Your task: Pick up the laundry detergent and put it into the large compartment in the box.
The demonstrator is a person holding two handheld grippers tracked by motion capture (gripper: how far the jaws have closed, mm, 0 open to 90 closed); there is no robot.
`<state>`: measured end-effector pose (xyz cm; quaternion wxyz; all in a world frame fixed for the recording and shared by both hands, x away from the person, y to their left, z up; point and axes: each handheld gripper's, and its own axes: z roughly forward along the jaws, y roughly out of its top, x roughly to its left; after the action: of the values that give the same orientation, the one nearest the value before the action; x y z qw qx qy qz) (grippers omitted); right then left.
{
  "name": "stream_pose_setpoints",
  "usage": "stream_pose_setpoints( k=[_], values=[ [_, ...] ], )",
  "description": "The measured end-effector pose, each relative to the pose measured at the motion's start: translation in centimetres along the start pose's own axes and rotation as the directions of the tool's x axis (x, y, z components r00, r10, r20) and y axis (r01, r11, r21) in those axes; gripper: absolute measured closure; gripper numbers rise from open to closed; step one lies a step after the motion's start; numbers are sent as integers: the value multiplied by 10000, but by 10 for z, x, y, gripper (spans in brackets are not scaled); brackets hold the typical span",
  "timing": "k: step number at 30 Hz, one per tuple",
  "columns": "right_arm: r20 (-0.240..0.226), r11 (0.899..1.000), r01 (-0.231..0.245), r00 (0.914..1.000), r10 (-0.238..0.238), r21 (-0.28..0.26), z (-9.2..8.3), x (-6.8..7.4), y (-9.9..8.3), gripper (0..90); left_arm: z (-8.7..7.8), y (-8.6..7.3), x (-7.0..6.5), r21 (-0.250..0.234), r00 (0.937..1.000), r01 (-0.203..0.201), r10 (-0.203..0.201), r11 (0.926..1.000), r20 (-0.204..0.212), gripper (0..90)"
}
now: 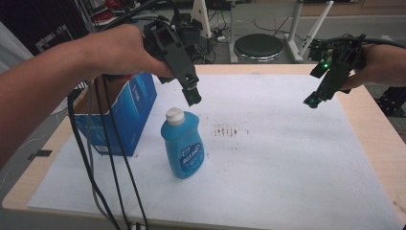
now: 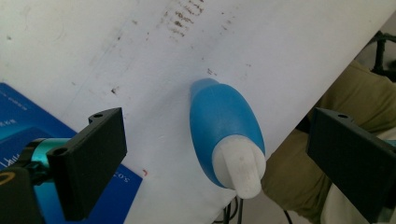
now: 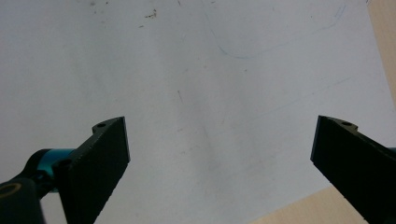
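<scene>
A blue bottle (image 1: 183, 143) with a white cap (image 1: 174, 115) stands upright on the white sheet (image 1: 268, 158), left of centre. My left gripper (image 1: 193, 94) hangs just above and behind the cap, pointing down, its jaws wide open. In the left gripper view the bottle (image 2: 224, 130) and its cap (image 2: 240, 170) lie between the two spread jaws, untouched. My right gripper (image 1: 313, 99) hovers over the sheet's right side, far from the bottle. Its jaws stand wide open over bare white sheet (image 3: 210, 93) in the right gripper view, with nothing between them.
An open blue cardboard box (image 1: 125, 112) stands left of the bottle, close beside it. Brown stains (image 1: 227, 130) mark the sheet near the middle. Black cables (image 1: 110, 158) hang from the left gripper across the front left. A round black stool (image 1: 258, 47) stands beyond the table.
</scene>
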<state>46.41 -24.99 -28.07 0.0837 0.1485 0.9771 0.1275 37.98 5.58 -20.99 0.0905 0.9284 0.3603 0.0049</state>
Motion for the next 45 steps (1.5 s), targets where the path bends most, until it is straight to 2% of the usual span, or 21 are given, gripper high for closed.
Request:
stream_pose_setpoints(
  k=[8,14,17,18,27,36,40,45],
  values=[
    [-40,10000,76,10000,-76,-48,3,3,0,35,13,-11,-7,81,9981,607,-606,9981,-89,52],
    [-58,9999,162,9999,-163,-45,5,3,1,35,25,-17,-8,0,9925,1223,-1223,9925,-58,52],
    [-51,9999,159,9999,-159,-56,5,3,0,36,31,-20,-8,120,9920,1262,-1262,9919,-9,52],
    [-46,9999,122,9999,-123,-63,5,3,0,35,34,-21,-10,-30,9889,1485,-1485,9889,6,52],
    [-77,9999,85,9999,-86,-95,7,3,-3,36,52,-26,-12,31,9840,1778,-1778,9841,106,52],
    [-24,9998,147,9999,-147,-138,7,4,-2,35,67,-31,-13,147,9810,1939,-1939,9809,-22,53],
    [-36,9998,155,9999,-155,-130,7,4,-2,36,72,-32,-14,259,9823,1871,-1870,9820,-84,53],
    [-27,9998,173,9998,-174,-127,7,5,-2,35,75,-33,-13,289,9821,1882,-1878,9817,-165,113]
  ],
)
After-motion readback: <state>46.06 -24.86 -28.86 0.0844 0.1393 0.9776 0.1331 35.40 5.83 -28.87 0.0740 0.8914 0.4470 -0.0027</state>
